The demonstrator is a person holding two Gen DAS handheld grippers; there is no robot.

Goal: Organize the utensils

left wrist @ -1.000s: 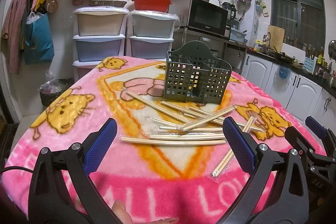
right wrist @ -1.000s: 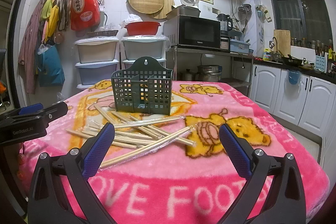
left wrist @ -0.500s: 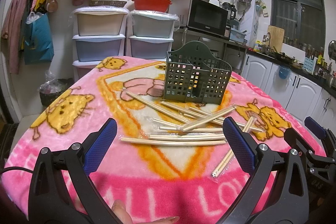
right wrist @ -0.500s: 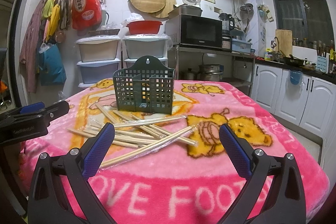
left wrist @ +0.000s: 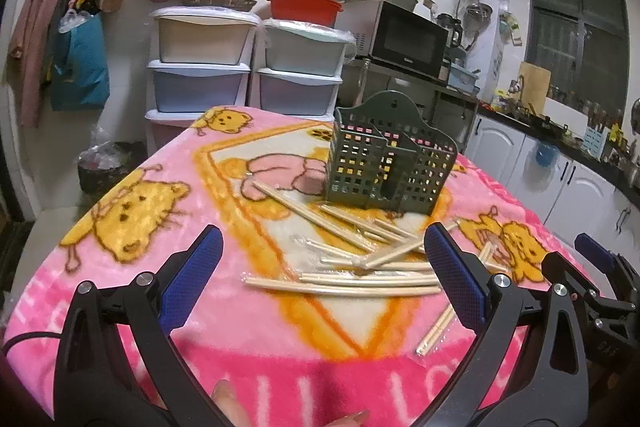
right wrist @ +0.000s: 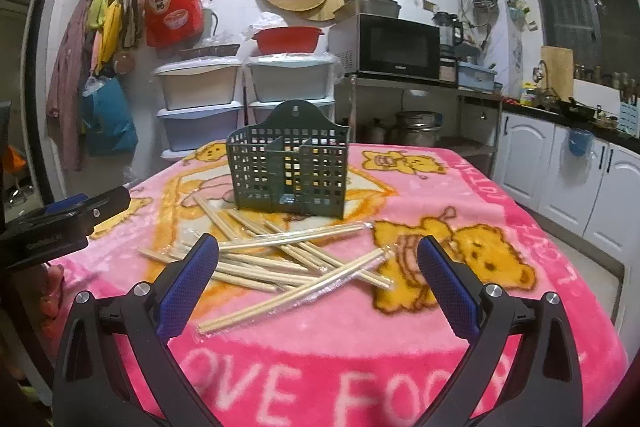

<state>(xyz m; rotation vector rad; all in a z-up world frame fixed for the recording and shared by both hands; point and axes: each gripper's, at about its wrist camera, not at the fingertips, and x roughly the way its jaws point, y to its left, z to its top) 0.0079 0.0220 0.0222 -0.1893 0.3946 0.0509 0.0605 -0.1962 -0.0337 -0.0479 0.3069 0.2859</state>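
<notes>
Many wooden chopsticks (right wrist: pixel 280 259) lie in a loose, crossed pile on the pink cartoon blanket (right wrist: pixel 400 367) that covers the worktop. Some of them are in clear plastic sleeves. One wrapped pair (right wrist: pixel 292 297) lies at the near edge of the pile and points toward the right tongs. In the left wrist view one more pair (left wrist: pixel 438 327) lies a little apart on the right side of the pile, partly hidden behind a blue pad.

Just behind the pile stands a dark green utensil holder (right wrist: pixel 289 173) with grid walls and inner dividers. It is upright, and I see no chopsticks in its compartments.

Both tongs are spread wide and hold nothing. The left tongs (left wrist: pixel 320 279) hang above the near part of the blanket and face the pile. The right tongs (right wrist: pixel 318 281) do the same from the other side, with the pile between the blue pads in that view. Each tool shows at the edge of the other camera's view. A fingertip (left wrist: pixel 224 397) of the person shows at the bottom of the left view.

Behind the worktop are stacked plastic drawers (right wrist: pixel 200 107), a microwave (right wrist: pixel 394 47) on a metal shelf and white cabinets (right wrist: pixel 580 179).
</notes>
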